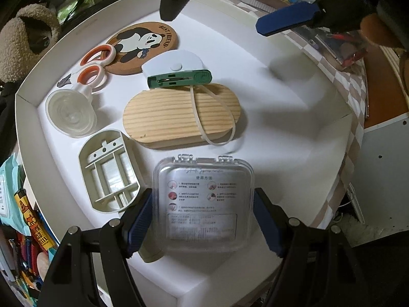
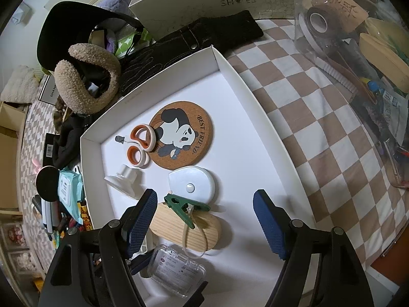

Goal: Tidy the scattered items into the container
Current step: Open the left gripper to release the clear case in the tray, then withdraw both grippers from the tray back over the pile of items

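- The white cardboard tray (image 1: 25, 117) fills both views; inside it lie a panda cork coaster (image 1: 143, 47), orange-handled scissors (image 1: 95, 61), a ribbed wooden board (image 1: 179, 117), a white tape measure (image 1: 173, 64) with a green clip (image 1: 179, 78), a clear suction cup (image 1: 70, 116) and a beige slatted soap tray (image 1: 108, 171).
- The clear plastic case (image 1: 204, 204) sits at the tray's near edge, directly between the pads of the left gripper (image 1: 204, 220). It is close to square, label side up, hinges on the far side, so it has no real long axis to line up with.
- The left pads (image 1: 139, 225) flank the case's two side walls. Their jaws stand wide, and there seems to be a thin gap on each side, though the fisheye blur makes contact hard to rule out. I judge the case is being set down and let go, not clamped.
- The right gripper (image 2: 204, 220) hangs over the tray's middle, jaws apart and empty, above the board and clip; the case (image 2: 176, 273) lies below and left of it, so the left hand is plainly nearer.
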Available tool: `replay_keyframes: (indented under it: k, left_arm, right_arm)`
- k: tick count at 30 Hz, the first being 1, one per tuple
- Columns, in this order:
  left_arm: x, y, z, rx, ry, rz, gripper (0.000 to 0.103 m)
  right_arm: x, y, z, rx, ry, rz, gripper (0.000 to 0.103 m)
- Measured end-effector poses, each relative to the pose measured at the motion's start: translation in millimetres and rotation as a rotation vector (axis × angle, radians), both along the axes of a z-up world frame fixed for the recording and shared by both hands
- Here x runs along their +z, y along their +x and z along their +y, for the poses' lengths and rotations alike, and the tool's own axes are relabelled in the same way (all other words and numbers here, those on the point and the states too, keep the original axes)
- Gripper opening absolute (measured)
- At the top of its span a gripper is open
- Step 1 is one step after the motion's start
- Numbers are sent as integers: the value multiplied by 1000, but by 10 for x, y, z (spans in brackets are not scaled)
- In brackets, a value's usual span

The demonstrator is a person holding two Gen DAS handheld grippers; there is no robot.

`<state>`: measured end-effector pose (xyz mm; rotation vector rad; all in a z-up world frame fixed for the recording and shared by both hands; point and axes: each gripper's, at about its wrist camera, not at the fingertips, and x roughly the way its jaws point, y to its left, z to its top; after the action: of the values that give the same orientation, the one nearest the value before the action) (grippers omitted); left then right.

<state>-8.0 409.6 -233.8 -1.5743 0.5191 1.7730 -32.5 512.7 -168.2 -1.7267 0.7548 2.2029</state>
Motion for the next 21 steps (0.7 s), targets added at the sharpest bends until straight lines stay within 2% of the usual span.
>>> replay_keyframes:
  k: [3, 9, 13, 14, 17, 21]
  left_arm:
    - [29, -18, -16, 10, 14, -4, 86]
    - [175, -27, -86, 18, 54, 10, 87]
    - [295, -16, -156, 20, 72, 49, 102]
    - [326, -15, -169, 20, 77, 64, 102]
    - [454, -20, -257, 27, 98, 97, 102]
    - [613, -47, -421, 51, 121, 124, 102]
  right_arm:
    - [0, -6, 2, -2, 0, 4, 78]
    - [33, -10, 9, -8, 8, 12, 78]
    - [79, -3, -18, -14, 20, 28, 78]
    - [104, 0, -32, -14, 29, 41, 80]
    - [195, 3, -83, -12, 71, 75, 103]
    - [311, 4, -130, -14, 77, 119, 103]
